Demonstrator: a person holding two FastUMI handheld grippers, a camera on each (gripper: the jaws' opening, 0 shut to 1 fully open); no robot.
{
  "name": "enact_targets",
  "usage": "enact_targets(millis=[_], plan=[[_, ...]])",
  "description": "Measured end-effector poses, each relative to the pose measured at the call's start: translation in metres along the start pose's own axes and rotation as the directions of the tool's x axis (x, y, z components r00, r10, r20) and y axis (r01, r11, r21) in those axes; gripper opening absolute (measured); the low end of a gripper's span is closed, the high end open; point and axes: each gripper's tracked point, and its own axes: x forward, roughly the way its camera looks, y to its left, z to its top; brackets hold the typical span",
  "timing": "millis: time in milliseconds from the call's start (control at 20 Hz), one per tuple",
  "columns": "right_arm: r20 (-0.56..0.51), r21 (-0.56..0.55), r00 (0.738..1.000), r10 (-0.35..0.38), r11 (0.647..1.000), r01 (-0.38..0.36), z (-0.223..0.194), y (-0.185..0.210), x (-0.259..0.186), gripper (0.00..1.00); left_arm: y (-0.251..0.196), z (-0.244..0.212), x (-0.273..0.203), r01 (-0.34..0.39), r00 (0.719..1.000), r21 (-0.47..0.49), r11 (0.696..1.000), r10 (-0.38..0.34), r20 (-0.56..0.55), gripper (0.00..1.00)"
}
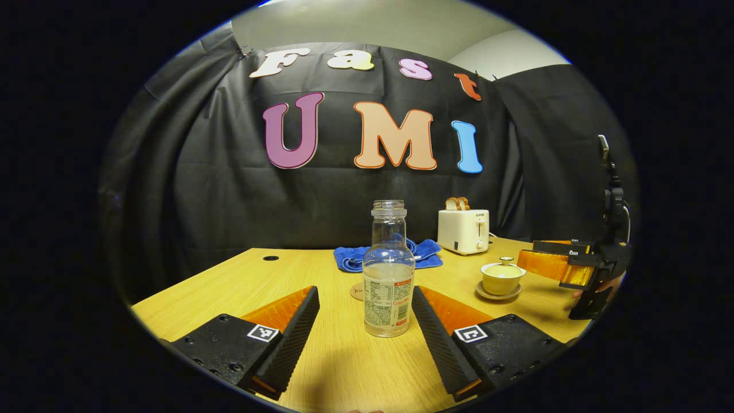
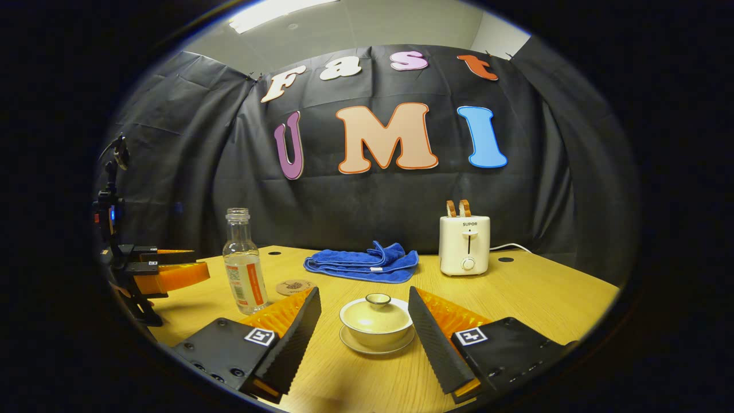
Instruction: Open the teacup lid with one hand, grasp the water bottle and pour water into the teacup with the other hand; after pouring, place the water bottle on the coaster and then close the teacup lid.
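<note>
1. The left gripper (image 1: 365, 321) has its jaws wide apart, holding nothing; the water bottle (image 1: 389, 269) stands upright between them at the centre of the left gripper view, untouched.
2. The right gripper (image 2: 364, 324) likewise stands wide open and empty around the teacup (image 2: 376, 324), low centre, lid (image 2: 377, 312) on.
3. The coaster (image 2: 293, 287) lies on the tabletop (image 2: 545, 298) just right of the bottle.

Recording booth, black cloth wall (image 1: 229, 189), wooden table (image 1: 321, 269)
</note>
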Motion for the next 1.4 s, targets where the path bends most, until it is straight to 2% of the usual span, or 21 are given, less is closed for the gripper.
enact_targets(millis=[100,200,400,750,900,1000,1100,1200,1350,1400], plan=[[-0.007,0.000,1.000,0.005,1.000,-0.005,-0.003,0.001,0.007,0.95,0.002,-0.001,0.004,0.001,1.000,0.001,1.000,-0.001,-0.002,0.95],[-0.012,0.003,1.000,0.009,1.000,-0.009,-0.002,0.002,0.017,0.99,0.002,-0.001,0.008,-0.002,1.000,0.000,1.000,0.002,-0.003,0.95],[-0.035,0.006,0.999,0.005,1.000,-0.005,-0.007,-0.002,0.030,0.97,0.006,-0.001,0.018,-0.023,1.000,0.000,1.000,0.023,-0.003,0.95],[-0.173,0.018,0.985,-0.008,1.000,0.012,-0.029,-0.005,0.046,0.97,0.005,-0.002,0.028,-0.020,1.000,0.000,1.000,0.020,-0.004,0.96],[-0.187,0.027,0.982,-0.019,0.999,0.024,-0.029,-0.009,0.048,0.88,0.006,-0.003,0.032,-0.019,1.000,-0.001,1.000,0.019,-0.003,0.95],[-0.202,0.028,0.979,-0.017,0.999,0.023,-0.032,-0.008,0.051,0.88,0.005,-0.003,0.031,-0.015,1.000,-0.001,1.000,0.015,-0.003,0.96],[-0.200,0.026,0.980,0.017,1.000,-0.012,-0.030,-0.001,0.054,0.87,0.005,-0.002,0.032,-0.015,1.000,-0.001,1.000,0.015,-0.003,0.95],[-0.189,0.003,0.982,0.007,1.000,-0.006,-0.032,-0.002,0.054,0.63,0.005,-0.002,0.032,-0.016,1.000,0.000,1.000,0.016,-0.003,0.96],[-0.180,0.006,0.984,0.007,1.000,-0.006,-0.029,-0.003,0.054,0.63,0.004,-0.002,0.034,-0.013,1.000,0.000,1.000,0.013,-0.002,0.96],[-0.182,0.008,0.983,0.006,1.000,-0.004,-0.030,-0.004,0.052,0.48,0.004,-0.002,0.034,-0.013,1.000,0.000,1.000,0.013,-0.002,0.95]])
